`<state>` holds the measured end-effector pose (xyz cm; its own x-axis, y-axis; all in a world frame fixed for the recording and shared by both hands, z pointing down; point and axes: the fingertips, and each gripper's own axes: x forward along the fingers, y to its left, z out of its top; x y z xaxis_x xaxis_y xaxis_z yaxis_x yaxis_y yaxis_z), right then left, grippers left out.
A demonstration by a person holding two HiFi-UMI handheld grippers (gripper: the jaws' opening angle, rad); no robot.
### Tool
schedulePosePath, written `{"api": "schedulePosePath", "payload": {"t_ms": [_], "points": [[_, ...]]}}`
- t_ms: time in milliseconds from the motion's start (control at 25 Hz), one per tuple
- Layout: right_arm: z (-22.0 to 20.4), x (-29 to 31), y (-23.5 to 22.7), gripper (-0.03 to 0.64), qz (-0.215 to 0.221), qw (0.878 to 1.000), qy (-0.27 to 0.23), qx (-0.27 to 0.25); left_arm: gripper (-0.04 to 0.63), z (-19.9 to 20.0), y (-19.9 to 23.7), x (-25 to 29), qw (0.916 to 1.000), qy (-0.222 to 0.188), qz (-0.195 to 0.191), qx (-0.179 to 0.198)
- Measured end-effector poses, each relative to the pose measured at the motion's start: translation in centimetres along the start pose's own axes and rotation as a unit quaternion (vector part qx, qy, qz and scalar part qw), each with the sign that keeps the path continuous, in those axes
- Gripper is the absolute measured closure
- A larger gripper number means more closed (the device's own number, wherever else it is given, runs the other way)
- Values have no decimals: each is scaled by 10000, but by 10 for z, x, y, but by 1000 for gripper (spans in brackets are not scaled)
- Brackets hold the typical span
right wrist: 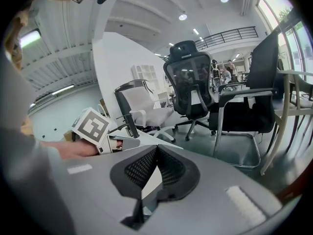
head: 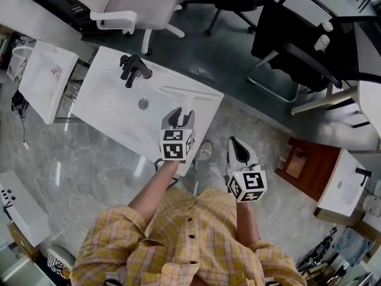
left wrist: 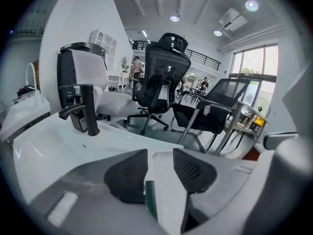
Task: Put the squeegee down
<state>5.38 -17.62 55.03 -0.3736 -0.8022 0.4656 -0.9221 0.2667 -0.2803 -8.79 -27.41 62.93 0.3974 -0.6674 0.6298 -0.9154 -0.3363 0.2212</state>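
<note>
Left gripper [left wrist: 160,155] pads fill the bottom of its own view. Jaws are wide apart and I see the pads pressing on nothing. Low in the gap sits a white slab [left wrist: 166,195] with a dark green edge on its left. Can't tell if that's the squeegee or part of my own gripper. The right one shows a similar white wedge behind its pads, so I lean toward gripper part and call the left one empty.

Squeegee: can't make it out in any view. On the sink [head: 113,109] I see only the faucet [head: 134,70], upper left in the head view, and the drain [head: 143,103]. If it's already down, my guess is it lies under the left gripper, which covers the sink's lower right edge at frame centre.

Left hangs above that edge, nose tilted down toward the basin. That reads as the drop spot, and wide jaws fit a release.

Right gripper [right wrist: 156,151]: pads together at the tips, nothing between. In the head view it sits right of centre, off the sink, over the floor [head: 89,171] near my shoe [head: 205,151]. Idle, probably parked clear of the left.

Judgement: put-down done or nearly so. Next I'd confirm the squeegee rests flat.
</note>
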Motion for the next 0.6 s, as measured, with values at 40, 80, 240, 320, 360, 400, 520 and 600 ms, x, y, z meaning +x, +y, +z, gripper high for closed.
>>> {"api": "schedulePosePath", "payload": {"t_ms": [40, 80, 240, 320, 360, 400, 520, 600], "points": [[1, -2, 5, 617, 3, 10000, -45, -29, 434, 1, -1, -7, 10000, -41, -17, 26], [3, -5, 10, 617, 6, 9999, -98, -59, 442, 1, -2, -14, 9999, -88, -27, 51], [12, -18, 25, 617, 7, 9991, -371, -226, 479, 4, -11, -39, 9992, -334, -90, 184], [16, -25, 34, 617, -7, 9984, -474, -306, 503, 7, -16, -53, 9985, -468, -136, 261], [18, -29, 39, 617, -16, 9982, -512, -326, 509, 8, -17, -62, 9981, -527, -156, 286], [20, -32, 44, 617, -25, 9979, -549, -341, 511, 9, -18, -71, 9976, -593, -166, 306], [32, -40, 58, 617, -33, 9967, -698, -414, 570, 17, -20, -94, 9958, -829, -176, 357], [41, -46, 67, 617, -39, 9956, -819, -445, 595, 21, -24, -109, 9946, -945, -213, 381]]}}
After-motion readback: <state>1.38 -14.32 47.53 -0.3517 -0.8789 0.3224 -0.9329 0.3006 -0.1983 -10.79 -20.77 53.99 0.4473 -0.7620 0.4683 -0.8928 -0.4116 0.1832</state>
